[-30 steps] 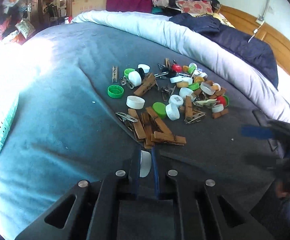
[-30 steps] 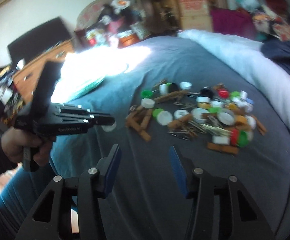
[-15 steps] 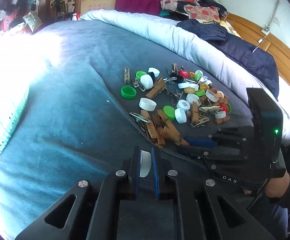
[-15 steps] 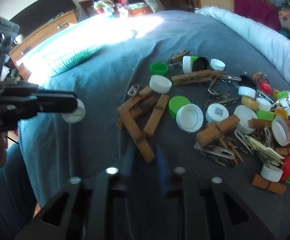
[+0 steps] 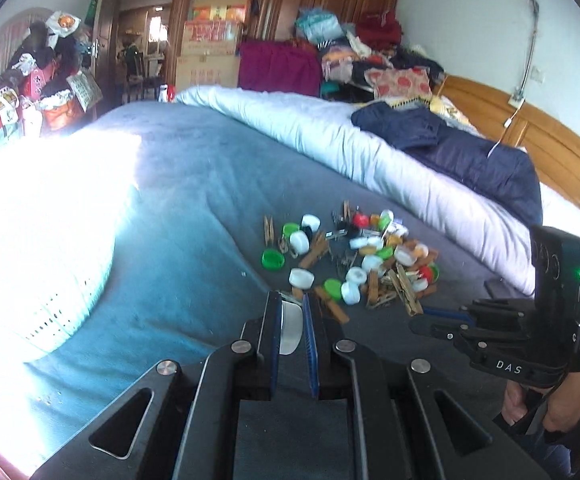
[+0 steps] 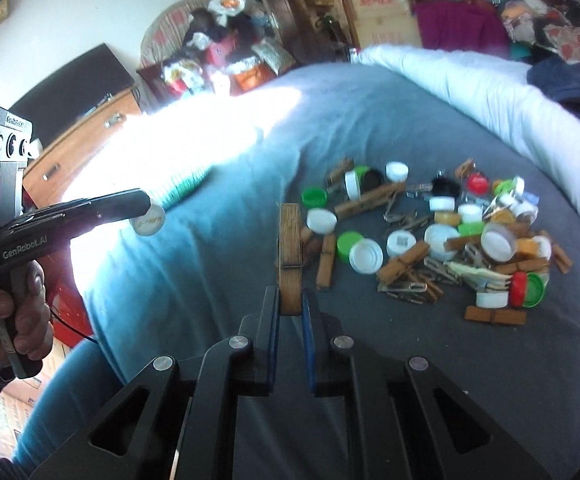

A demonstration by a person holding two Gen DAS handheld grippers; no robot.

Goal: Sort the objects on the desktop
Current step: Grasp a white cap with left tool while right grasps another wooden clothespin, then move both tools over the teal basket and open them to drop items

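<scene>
A heap of bottle caps, wooden clothespins and metal clips (image 5: 354,260) lies on the grey-blue bedcover; it also shows in the right wrist view (image 6: 442,240). My left gripper (image 5: 292,320) is shut on a white bottle cap (image 5: 290,328), held above the cover; the cap shows in the right wrist view (image 6: 148,221). My right gripper (image 6: 290,308) is shut on a wooden clothespin (image 6: 290,260) that stands up from the jaws, lifted just left of the heap.
A pale green perforated basket (image 5: 49,308) sits at the left in glaring sunlight, also seen in the right wrist view (image 6: 177,188). A white duvet (image 5: 370,152) and dark jacket (image 5: 470,152) lie behind the heap. Clutter and boxes fill the far room.
My right gripper came down to the heap, shut on a wooden clothespin and lifted it. My left gripper kept the white cap and drew back and up a little.
</scene>
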